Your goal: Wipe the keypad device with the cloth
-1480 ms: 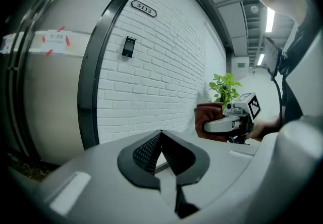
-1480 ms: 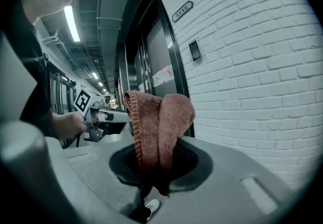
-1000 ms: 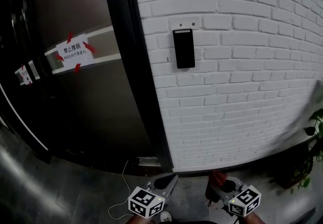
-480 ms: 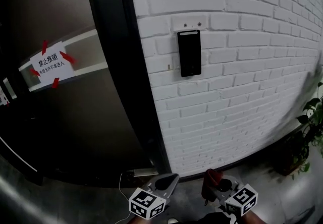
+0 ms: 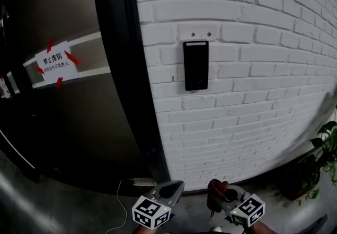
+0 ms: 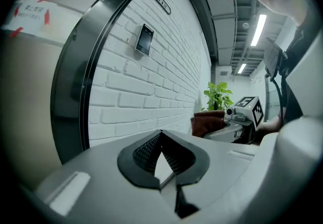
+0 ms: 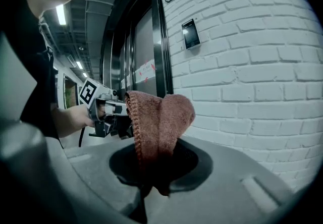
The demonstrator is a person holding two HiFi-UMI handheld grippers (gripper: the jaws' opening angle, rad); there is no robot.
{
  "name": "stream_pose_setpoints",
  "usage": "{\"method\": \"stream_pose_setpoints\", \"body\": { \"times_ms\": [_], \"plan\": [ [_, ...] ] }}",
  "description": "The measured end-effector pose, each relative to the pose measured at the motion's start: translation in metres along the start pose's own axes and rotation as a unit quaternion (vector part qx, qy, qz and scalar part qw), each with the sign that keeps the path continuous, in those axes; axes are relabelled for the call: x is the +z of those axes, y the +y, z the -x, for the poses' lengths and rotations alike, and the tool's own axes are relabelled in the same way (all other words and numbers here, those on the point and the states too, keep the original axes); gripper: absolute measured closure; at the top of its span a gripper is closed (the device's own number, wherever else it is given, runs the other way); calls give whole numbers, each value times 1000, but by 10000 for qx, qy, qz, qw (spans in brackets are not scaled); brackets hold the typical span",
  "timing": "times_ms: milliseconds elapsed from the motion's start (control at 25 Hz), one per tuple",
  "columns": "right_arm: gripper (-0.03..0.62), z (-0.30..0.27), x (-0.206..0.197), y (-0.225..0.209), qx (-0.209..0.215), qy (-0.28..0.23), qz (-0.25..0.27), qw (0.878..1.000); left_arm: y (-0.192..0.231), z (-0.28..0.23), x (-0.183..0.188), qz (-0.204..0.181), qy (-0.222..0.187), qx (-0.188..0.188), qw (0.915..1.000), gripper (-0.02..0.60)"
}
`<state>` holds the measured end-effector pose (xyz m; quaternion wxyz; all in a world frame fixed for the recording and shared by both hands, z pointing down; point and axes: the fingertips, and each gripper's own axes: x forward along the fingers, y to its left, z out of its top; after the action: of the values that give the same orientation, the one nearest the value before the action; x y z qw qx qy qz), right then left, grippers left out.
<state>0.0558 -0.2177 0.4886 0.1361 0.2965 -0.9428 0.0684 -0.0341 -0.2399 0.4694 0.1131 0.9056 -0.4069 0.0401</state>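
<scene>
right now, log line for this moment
pre-wipe | right gripper shut on cloth | left gripper shut, empty | keypad device untouched

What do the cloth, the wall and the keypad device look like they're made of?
Cloth: knitted fabric, rust brown, matte; stitched ribs show along its edge.
Wall: white-painted brick, matte; mortar joints show.
Keypad device: probably black plastic or glass, smooth with a slight sheen.
</scene>
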Motion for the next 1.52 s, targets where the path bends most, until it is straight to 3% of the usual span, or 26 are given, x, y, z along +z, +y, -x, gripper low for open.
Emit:
{"method": "stream_pose_setpoints", "body": {
  "times_ms": [280,360,440,520,680,840,920,1200,1520],
  "plan": [
    [539,3,7,-24,94,-99,333,9994,-13,-10,7,-133,38,72,9999,565],
    [539,-4,22,-35,-88,-67,911,9958,-12,-11,11,-234,134,3,9996,565],
    [539,-11,53,-42,-430,47,1838,9820,-11,-10,15,-323,182,-38,9993,565],
    [539,-14,99,-45,-864,113,2939,9519,-11,-7,19,-363,166,-66,9992,565],
    [539,-25,192,-46,-1690,-29,4821,8597,-20,-5,21,-407,245,-320,9984,565],
    [539,-36,270,-50,-2458,-26,6049,7574,-25,-8,23,-565,263,-479,9969,565],
    [539,-39,309,-54,-2776,-60,6340,7218,-31,-10,34,-576,169,-596,9964,565],
    [539,-56,413,-76,-3695,-134,6574,6566,-22,-23,70,-786,-51,-566,9953,565],
    [539,-74,443,-92,-4021,-84,6665,6276,-24,-25,68,-777,-145,-558,9953,565]
  ]
}}
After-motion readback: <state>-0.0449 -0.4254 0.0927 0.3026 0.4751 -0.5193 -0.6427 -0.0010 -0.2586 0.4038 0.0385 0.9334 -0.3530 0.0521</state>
